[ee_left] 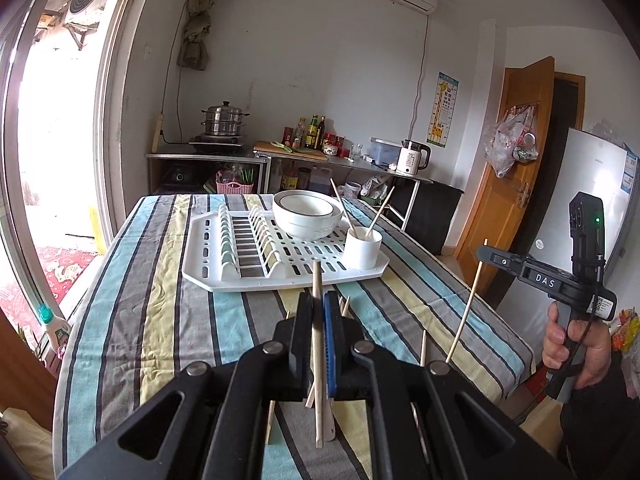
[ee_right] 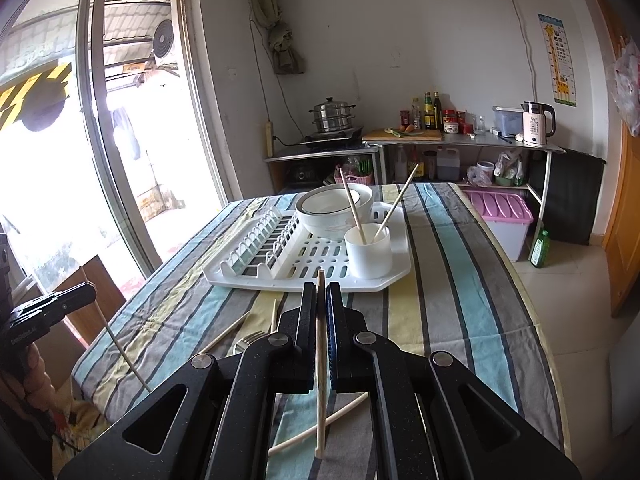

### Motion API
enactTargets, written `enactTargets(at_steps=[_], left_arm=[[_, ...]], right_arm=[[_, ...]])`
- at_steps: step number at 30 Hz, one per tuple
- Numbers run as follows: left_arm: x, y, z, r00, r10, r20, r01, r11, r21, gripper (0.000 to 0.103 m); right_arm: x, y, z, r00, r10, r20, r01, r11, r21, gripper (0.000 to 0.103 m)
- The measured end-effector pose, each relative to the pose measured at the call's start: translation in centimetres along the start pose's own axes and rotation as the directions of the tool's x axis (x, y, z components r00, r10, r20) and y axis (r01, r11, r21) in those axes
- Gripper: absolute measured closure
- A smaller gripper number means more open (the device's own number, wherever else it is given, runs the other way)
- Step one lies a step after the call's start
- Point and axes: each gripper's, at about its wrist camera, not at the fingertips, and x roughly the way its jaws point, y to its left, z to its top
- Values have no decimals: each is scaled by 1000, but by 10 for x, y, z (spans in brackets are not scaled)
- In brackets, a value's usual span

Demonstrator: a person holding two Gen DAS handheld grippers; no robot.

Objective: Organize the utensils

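Bowl (ee_left: 307, 213) crowding cup (ee_left: 362, 249)

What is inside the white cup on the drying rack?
Two wooden chopsticks stand in the white cup on the drying rack, leaning apart, tops above the rim. Their lower ends and the cup's bottom are hidden by its wall.
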Motion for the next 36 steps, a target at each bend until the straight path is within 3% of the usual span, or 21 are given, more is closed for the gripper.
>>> enactTargets(at_steps=[7, 17, 36], left_arm=[[20, -14, 38, 1000, -18, 24, 17, 999, 35, 97], [95, -41, 95, 999, -43, -5, 43, 996, 84, 97], [214, -60, 175, 996, -90, 28, 89, 996, 33, 97]], right_arm=[[0, -6, 24, 999, -6, 38, 6, 1000, -9, 99], [25, -21, 73, 995, -22, 93, 23, 1000, -12, 99], [98, -59, 151, 984, -26, 173, 21, 999, 30, 99]])
